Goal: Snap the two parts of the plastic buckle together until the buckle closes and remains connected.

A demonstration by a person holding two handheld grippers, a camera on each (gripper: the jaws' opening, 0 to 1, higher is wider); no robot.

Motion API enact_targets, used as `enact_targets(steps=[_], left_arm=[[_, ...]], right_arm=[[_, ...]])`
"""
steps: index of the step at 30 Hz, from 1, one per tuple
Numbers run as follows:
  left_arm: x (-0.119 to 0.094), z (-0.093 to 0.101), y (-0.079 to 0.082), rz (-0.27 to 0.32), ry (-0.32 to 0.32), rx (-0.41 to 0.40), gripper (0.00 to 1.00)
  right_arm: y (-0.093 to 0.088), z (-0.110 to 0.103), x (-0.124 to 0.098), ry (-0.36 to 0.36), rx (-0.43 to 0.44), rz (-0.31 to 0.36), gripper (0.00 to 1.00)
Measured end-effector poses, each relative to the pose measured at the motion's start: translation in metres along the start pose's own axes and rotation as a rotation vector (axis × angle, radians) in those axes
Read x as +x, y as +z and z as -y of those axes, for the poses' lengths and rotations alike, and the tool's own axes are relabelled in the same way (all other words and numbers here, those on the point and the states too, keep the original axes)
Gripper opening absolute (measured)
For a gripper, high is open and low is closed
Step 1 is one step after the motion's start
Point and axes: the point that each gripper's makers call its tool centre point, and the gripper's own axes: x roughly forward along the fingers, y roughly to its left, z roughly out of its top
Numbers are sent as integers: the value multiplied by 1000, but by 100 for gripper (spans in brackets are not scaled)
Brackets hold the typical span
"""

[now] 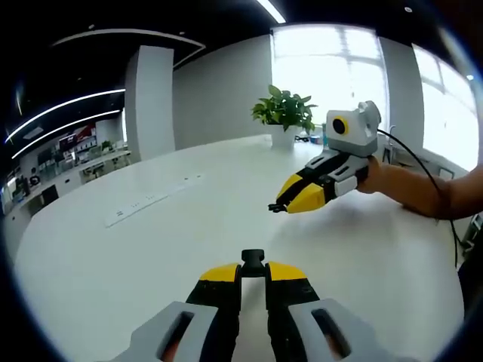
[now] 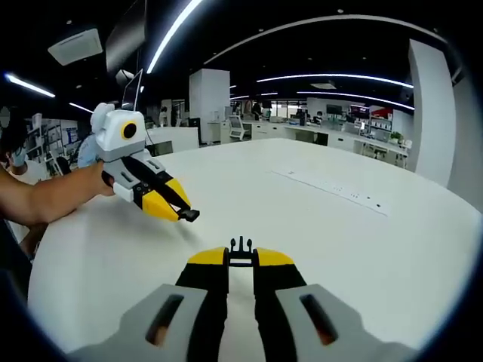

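Although the small black parts at the jaw tips were hard to make out in detail, each gripper held one half of the plastic buckle above the white table [image 1: 113, 264]. In the left gripper view, the left gripper [image 1: 253, 273] had its yellow-tipped jaws narrowed onto a blocky black buckle socket [image 1: 253, 262], most of which was hidden between the jaws. Beyond it and to the right, over the table, the right gripper [image 1: 281, 205] showed a tiny dark piece at its tip, too small to read. A potted plant [image 1: 284, 111] stood at the table's far edge. In the right gripper view, the left gripper [image 2: 188, 214] hung over the table's left side, and the right gripper [image 2: 241, 256] had its jaws pinched on the pronged buckle half [image 2: 241, 248], its thin prongs poking out. A long flat strip [image 2: 332, 190] lay in the smooth tabletop.
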Motion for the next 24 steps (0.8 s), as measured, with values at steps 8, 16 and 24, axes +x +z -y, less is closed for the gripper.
enact_targets(steps=[8,16,24], left_arm=[[3,0,-4,-17,-12,3,9],[-1,-1,-5,-9,-8,-12,9],[-6,8,-6,-6,-22,-15,9]], right_arm=[[-1,-3,0,9,-6,-8,10],[-3,-3,0,10,-7,-13,10],[-9,-16,-11,20,-12,-17,10]])
